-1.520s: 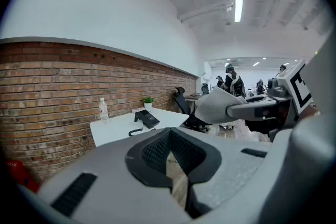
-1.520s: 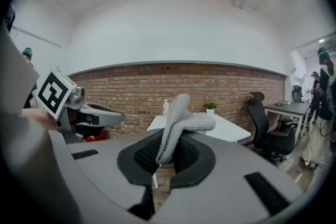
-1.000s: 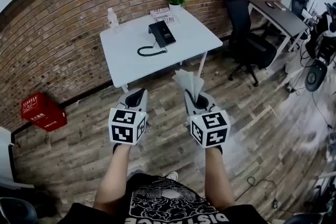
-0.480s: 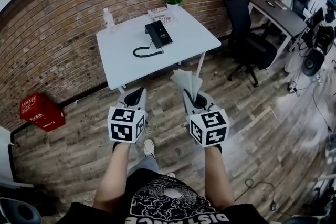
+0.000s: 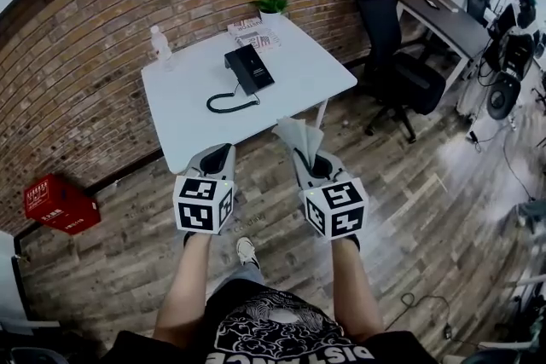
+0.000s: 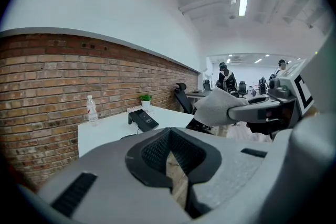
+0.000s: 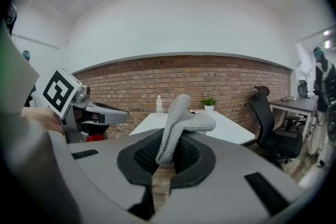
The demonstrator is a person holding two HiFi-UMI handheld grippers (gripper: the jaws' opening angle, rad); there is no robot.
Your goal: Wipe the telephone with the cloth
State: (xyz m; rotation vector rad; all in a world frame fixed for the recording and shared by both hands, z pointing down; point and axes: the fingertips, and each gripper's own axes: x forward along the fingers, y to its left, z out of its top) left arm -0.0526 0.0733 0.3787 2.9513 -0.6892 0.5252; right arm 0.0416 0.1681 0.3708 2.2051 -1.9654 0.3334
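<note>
Standing on the wood floor [image 5: 426,209], both tools held out in front of me at about the same height, side by side and apart. Left tool [image 5: 217,159]: jaws together, nothing between them; only a thin slit of floor shows through in the left gripper view. Right tool [image 5: 312,163]: jaws clamped on the cloth [image 5: 299,136], a grey knitted piece held by its lower end, with the free part standing up past the tips and folding over to the right in the right gripper view. The telephone [image 5: 248,67] is ahead of both tools and well apart from them, roughly in line with the gap between the two. It is black, sits on the white bench [image 5: 294,85], and its coiled cord [image 5: 226,102] lies on the side nearer the tools. Beyond the telephone, at the far edge of the bench against the brick wall [image 5: 102,55]: a clear bottle [image 5: 159,43] off to the left, a small potted plant [image 5: 271,4] off to the right, and some printed papers [image 5: 252,31] just beside the plant. A black office chair [image 5: 384,38] stands to the right of the right tool, past the bench. A red box [image 5: 58,205] sits on the floor to the left of the left tool, near the wall.
</note>
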